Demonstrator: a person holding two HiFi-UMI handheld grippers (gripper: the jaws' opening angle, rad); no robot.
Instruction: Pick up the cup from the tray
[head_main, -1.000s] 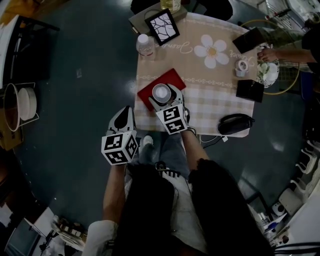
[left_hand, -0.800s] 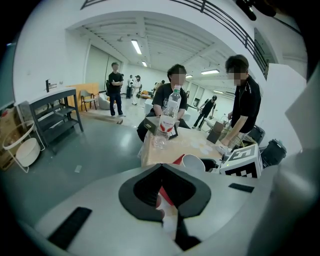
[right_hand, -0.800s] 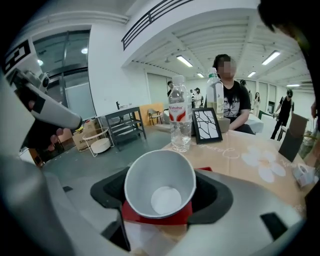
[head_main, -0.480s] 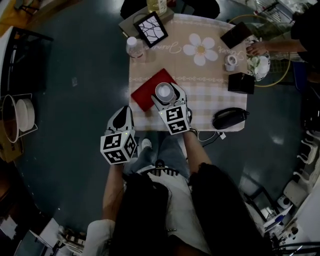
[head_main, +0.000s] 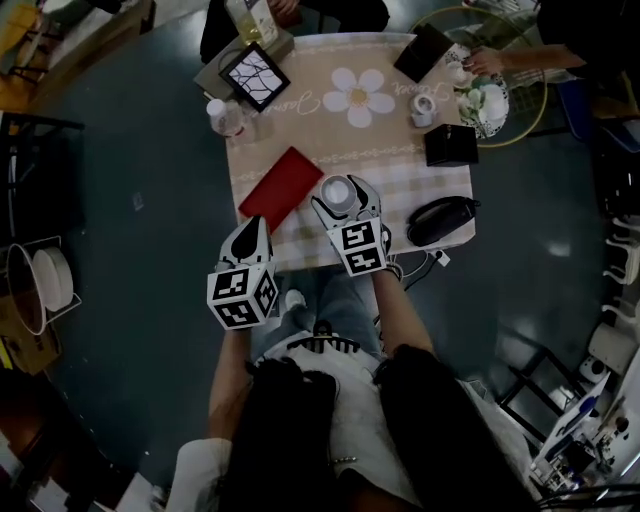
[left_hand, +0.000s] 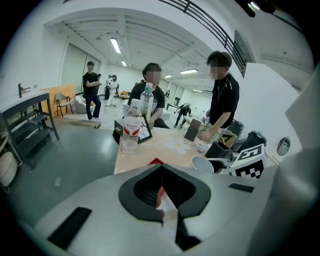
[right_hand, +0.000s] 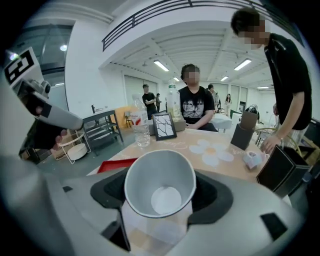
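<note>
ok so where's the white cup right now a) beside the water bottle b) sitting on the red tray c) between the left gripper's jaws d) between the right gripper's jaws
d, the right gripper has its jaws pressed on the cup, beside the red tray.

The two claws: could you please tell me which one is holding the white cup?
The right claw: the white cup sits clamped between its jaws, beside the red tray. The left claw is shut on nothing.
</note>
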